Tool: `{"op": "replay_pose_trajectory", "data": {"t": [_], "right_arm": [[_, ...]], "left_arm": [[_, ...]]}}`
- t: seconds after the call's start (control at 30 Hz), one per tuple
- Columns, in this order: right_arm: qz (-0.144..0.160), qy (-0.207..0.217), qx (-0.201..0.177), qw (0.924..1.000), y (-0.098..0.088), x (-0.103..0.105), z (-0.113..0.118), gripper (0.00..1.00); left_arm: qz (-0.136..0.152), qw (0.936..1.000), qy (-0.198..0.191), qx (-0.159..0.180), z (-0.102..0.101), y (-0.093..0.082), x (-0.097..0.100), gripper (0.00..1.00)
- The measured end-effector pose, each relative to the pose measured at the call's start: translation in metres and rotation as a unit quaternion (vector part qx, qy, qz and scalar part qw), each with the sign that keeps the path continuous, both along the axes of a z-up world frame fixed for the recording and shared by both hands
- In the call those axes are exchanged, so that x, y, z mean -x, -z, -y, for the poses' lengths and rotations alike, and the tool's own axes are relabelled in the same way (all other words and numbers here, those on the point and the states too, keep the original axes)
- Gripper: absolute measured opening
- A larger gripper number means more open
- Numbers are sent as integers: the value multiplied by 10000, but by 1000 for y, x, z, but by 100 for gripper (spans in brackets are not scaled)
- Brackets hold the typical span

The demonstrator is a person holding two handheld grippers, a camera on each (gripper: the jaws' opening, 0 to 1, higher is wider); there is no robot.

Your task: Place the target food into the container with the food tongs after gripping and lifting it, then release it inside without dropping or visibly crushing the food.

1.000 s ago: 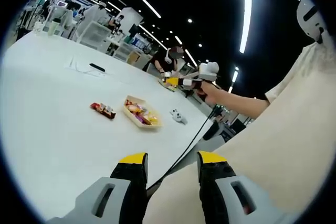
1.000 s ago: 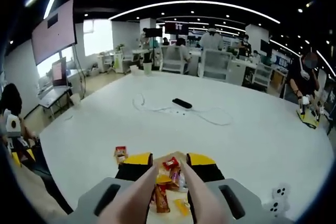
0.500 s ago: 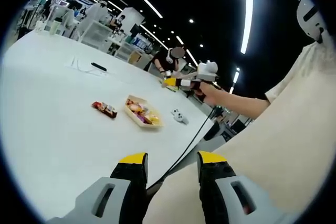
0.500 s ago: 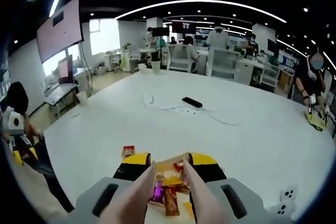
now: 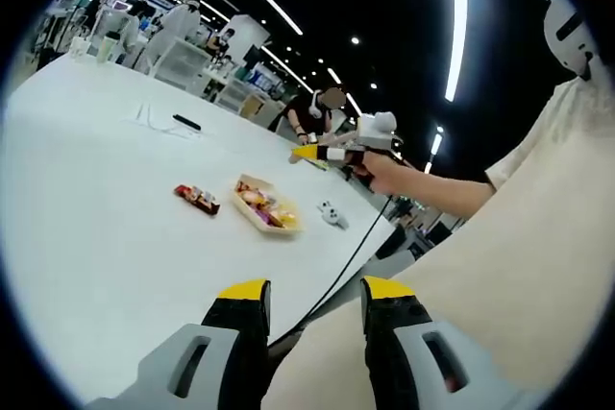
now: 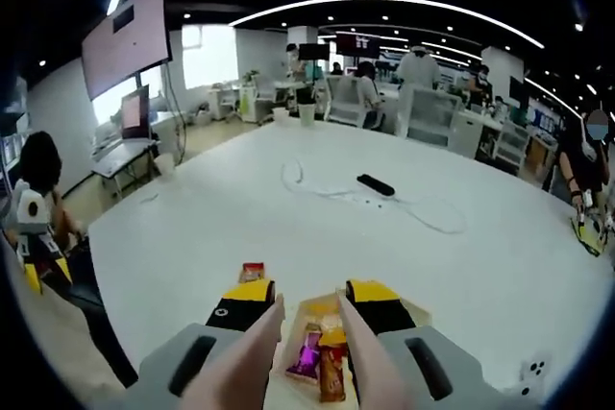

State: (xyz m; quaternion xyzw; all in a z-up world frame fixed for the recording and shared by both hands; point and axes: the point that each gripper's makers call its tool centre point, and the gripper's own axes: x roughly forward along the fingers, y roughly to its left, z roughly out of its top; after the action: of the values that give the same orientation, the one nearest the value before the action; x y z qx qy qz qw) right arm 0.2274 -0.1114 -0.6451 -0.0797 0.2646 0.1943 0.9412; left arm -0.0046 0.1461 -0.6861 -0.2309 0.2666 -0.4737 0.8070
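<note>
While the food tongs (image 6: 306, 357) run forward between the jaws of the right gripper (image 6: 309, 293), their two pale arms are spread and nothing sits between their tips. The right gripper's jaws stand narrow, closed on the tongs. Just past the tips, at 12 o'clock from them in the right gripper view, lies the container (image 6: 332, 352), a shallow pale tray with wrapped snacks in it: a purple packet (image 6: 306, 351) and an orange-brown one (image 6: 332, 372) beside it. At 10 o'clock from the tray, well clear of its rim, a small red snack packet (image 6: 252, 272) lies alone on the white table (image 6: 461, 266).

In the left gripper view the same tray (image 5: 263, 206) sits mid-table with the red packet (image 5: 198, 198) at its 9 o'clock, apart from it, and a small white block with dark dots (image 5: 330, 213) at its 3 o'clock. The right gripper (image 5: 309, 153) shows there held in a hand (image 5: 380, 172) above the table, at 1 o'clock from the tray. The left gripper (image 5: 315, 287) hangs off the table edge with its jaws parted and holding nothing; a dark cable (image 5: 338, 271) runs between them.

Farther across the table lie a black remote-like bar (image 6: 376, 184) and a thin white cord (image 6: 423, 218).
</note>
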Motion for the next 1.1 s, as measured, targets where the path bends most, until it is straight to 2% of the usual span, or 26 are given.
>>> {"op": "replay_pose_trajectory", "data": {"t": [0.5, 1.1], "right_arm": [[-22, 177, -67, 9998, 4, 9, 14, 29], [2, 193, -125, 9997, 5, 10, 17, 29]], "left_arm": [[-13, 10000, -14, -16, 0, 1, 3, 37], [-30, 10000, 37, -43, 2, 1, 3, 37]]}}
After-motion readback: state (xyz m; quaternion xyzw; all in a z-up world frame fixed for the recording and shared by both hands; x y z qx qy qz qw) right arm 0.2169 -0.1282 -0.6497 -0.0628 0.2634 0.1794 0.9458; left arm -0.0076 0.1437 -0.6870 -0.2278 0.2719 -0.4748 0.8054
